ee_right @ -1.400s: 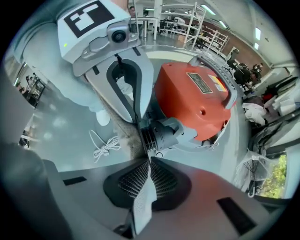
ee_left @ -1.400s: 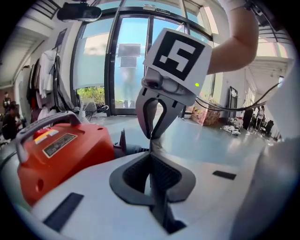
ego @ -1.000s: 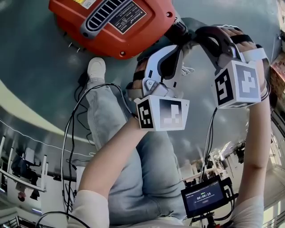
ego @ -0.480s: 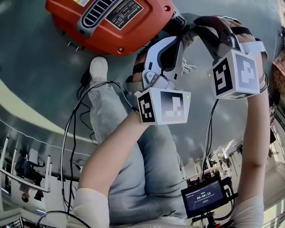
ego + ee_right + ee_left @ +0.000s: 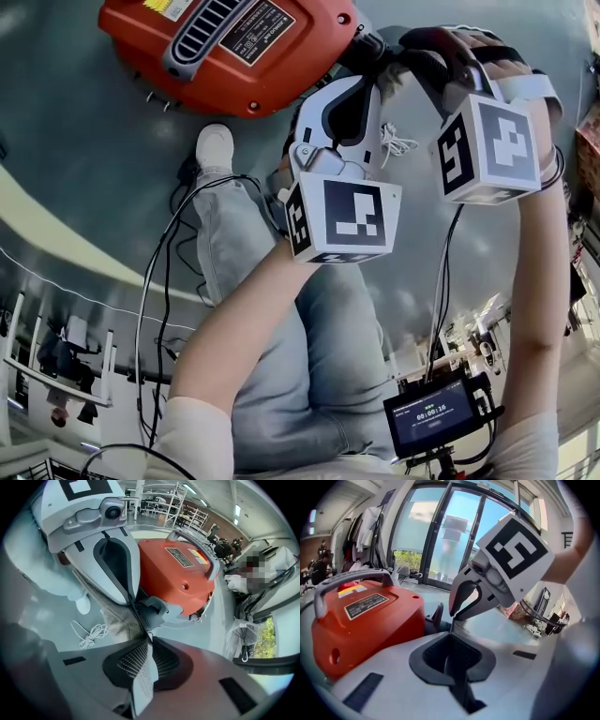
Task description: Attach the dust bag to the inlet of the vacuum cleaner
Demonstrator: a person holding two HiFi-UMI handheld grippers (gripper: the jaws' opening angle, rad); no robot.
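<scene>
Held just beside the dark inlet (image 5: 153,607) of the red, grey-handled vacuum cleaner (image 5: 180,569): pale woven dust bag (image 5: 115,613), seemingly touching the inlet's mouth.

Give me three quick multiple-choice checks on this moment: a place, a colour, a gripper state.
1. The coiled white cord lies: A on the floor; B on a shelf; C in a box.
2. The vacuum cleaner body is: A blue; B yellow; C orange-red.
3. The right gripper is: A wide open; B shut on the dust bag; C shut on the cord.
Answers: 1 A, it rests on the grey floor near the white shoe. 2 C, both gripper views show an orange-red shell. 3 B, mesh fabric is pinched between its closed jaws.
</scene>
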